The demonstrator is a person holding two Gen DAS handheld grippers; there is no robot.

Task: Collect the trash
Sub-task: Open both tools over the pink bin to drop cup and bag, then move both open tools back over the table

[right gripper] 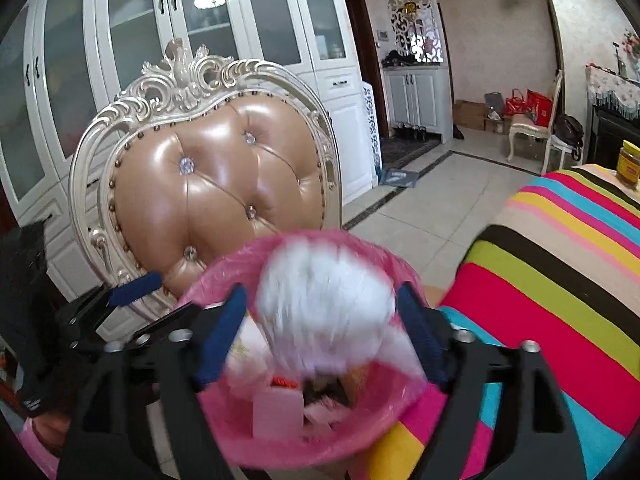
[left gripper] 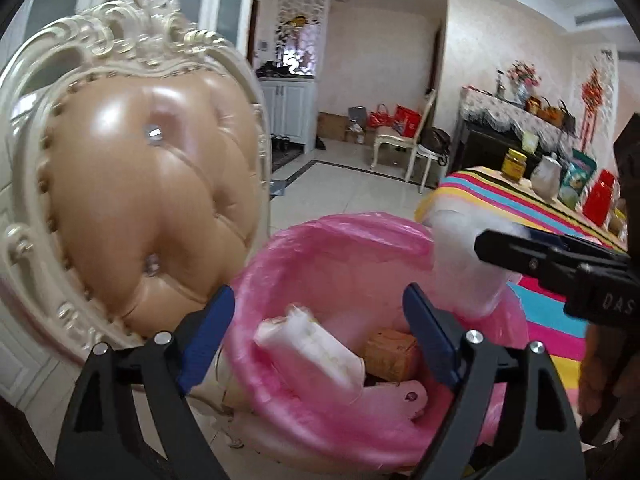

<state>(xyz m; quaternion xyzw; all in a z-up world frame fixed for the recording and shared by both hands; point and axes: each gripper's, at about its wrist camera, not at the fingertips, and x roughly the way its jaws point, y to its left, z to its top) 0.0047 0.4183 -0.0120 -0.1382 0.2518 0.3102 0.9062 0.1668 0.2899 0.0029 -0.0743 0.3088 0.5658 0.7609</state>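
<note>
Pink-lined trash bin (left gripper: 360, 248) sits between the padded chair (left gripper: 148, 200) on the left and the striped bench (left gripper: 540, 216) on the right. Left gripper (left gripper: 320, 344) hovers just above the near rim of the bin, jaws spread wide, holding nothing.

Right gripper (right gripper: 320, 336) is over the bin mouth, jaws spread with a white crumpled wad (right gripper: 324, 300) between them. The wad is motion-blurred, and whether the jaws touch it cannot be told. From the left wrist view the right gripper comes in from the right side and the wad (left gripper: 460, 264) hangs at the bin's far-right rim, partly over the liner. Looks like the drop is under way, as a judgement.

Already in the bin: a white flattened wrapper (left gripper: 308, 352), a small brown box (left gripper: 392, 352) and a pale piece with a round mark (left gripper: 404, 398) nearer the front. So several items are collected and the bin is partly full.

Left on the bench, far right: a yellow-lidded jar (left gripper: 514, 164), a white jug (left gripper: 546, 178), packets (left gripper: 576, 180) and a red container (left gripper: 598, 196). Can't tell which of these, if any, count as trash. Task looks well along, with this wad the current item.
</note>
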